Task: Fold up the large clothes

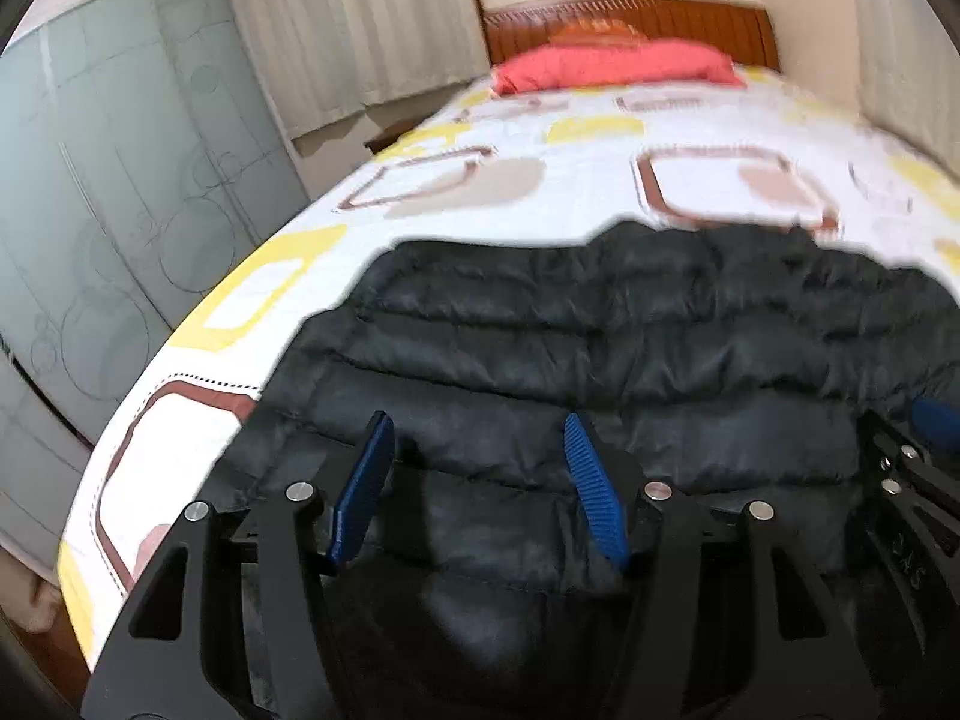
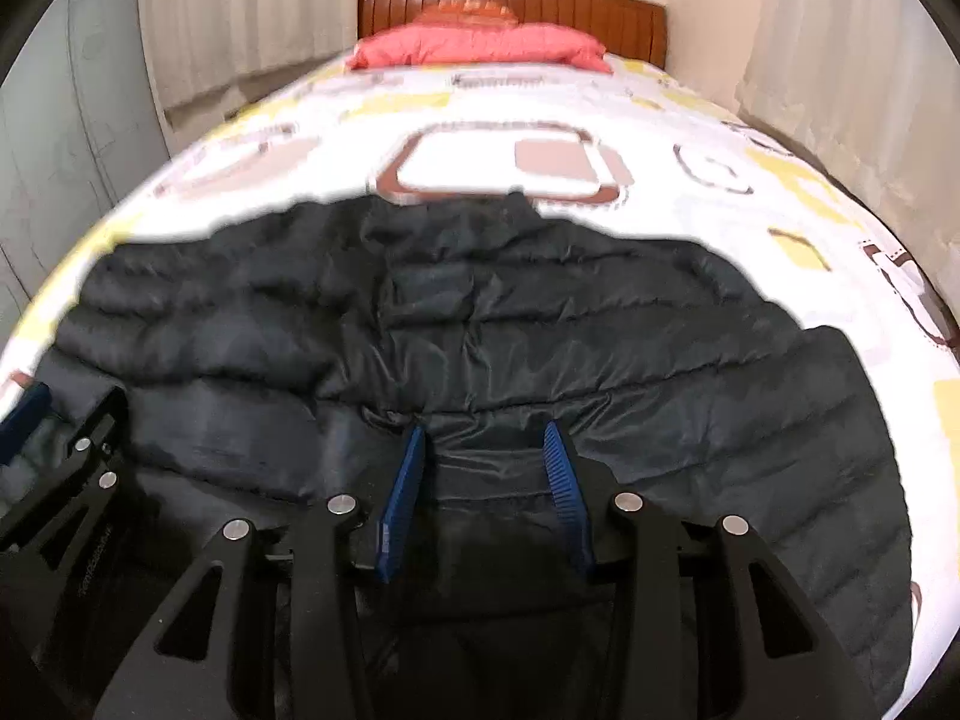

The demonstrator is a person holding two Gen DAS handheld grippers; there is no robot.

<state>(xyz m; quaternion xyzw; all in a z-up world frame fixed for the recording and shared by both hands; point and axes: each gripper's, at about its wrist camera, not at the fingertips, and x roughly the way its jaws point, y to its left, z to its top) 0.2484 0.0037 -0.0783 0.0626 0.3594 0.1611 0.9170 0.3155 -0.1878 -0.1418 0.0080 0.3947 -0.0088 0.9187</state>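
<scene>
A black quilted puffer jacket (image 1: 600, 336) lies spread flat on the bed; it also fills the right wrist view (image 2: 480, 324). My left gripper (image 1: 477, 429) is open, its blue pads (image 1: 366, 480) wide apart just above the jacket's near hem on the left. My right gripper (image 2: 486, 438) is open over the near hem at the middle, with a bit of fabric bunched between the pads (image 2: 561, 474). Each gripper shows at the edge of the other's view: the right one (image 1: 918, 462), the left one (image 2: 54, 450).
The bed (image 1: 540, 180) has a white cover with yellow and brown squares. A red pillow (image 1: 612, 63) lies by the wooden headboard (image 1: 708, 18). Frosted glass wardrobe doors (image 1: 108, 180) stand left. Curtains (image 2: 840, 60) hang on the right.
</scene>
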